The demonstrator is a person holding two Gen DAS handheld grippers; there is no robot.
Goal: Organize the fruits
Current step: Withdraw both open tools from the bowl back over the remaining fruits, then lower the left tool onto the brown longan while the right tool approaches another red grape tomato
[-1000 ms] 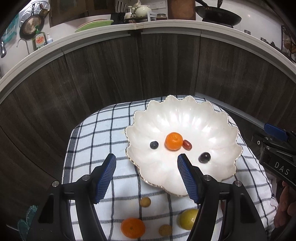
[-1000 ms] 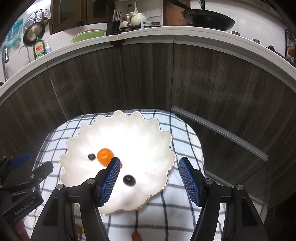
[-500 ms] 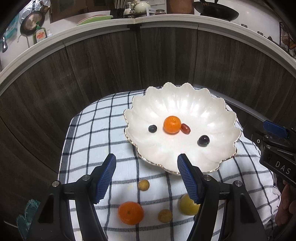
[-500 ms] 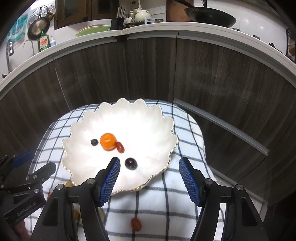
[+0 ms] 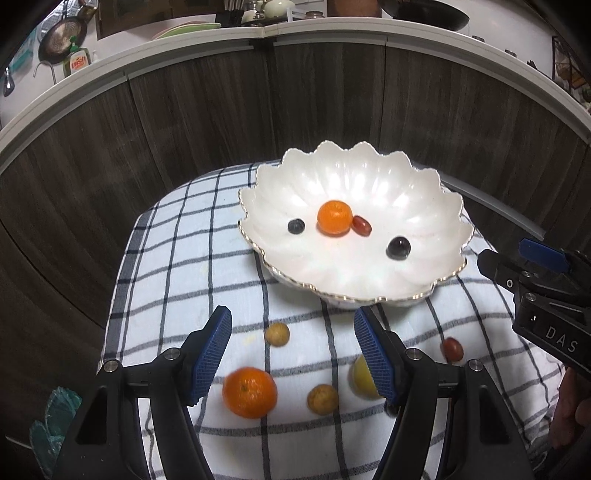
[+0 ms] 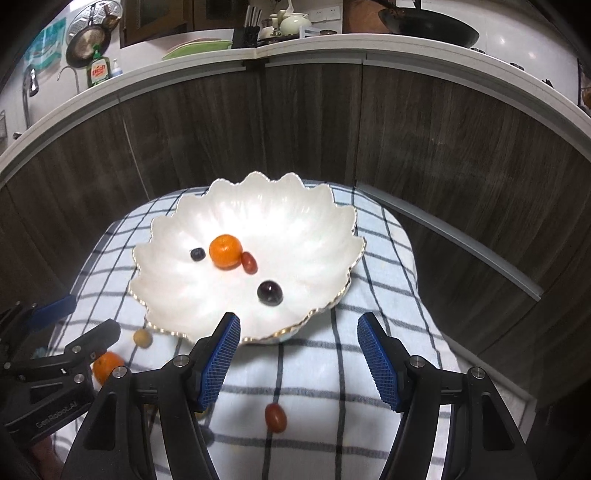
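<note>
Dark wood cabinets (image 5: 207,122) curve behind a small table draped in a checked cloth (image 5: 177,266). Both pairs of fingers hover over the near part of that cloth, spread wide and pinching nothing.

Between the blue pads of the left gripper (image 5: 291,350) lie a small tan fruit (image 5: 277,333), and nearer the camera an orange (image 5: 249,393) and a second tan fruit (image 5: 323,398). A yellow fruit (image 5: 360,376) sits just behind the right pad, half hidden by it. A red tomato (image 5: 452,349) lies to the right, near the other tool's black body.

In the right wrist view, the right gripper (image 6: 299,354) hangs over bare cloth, with the same tomato (image 6: 275,417) lying between and below its pads. The orange (image 6: 107,366) and the tan fruit (image 6: 142,337) show at left, beside the left tool.

Farther out stands a white scalloped bowl (image 5: 424,206) with a gold rim, on the cloth's far side. Inside it, a mandarin (image 5: 334,217) touches a red grape (image 5: 361,225) on its right; a blueberry (image 5: 296,226) lies just left, apart from it. A dark grape (image 5: 399,247) sits alone nearer the front rim.

Beyond, a white counter (image 5: 332,31) carries a wok (image 6: 428,27), a teapot (image 6: 293,23) and a soap bottle (image 6: 99,68)
</note>
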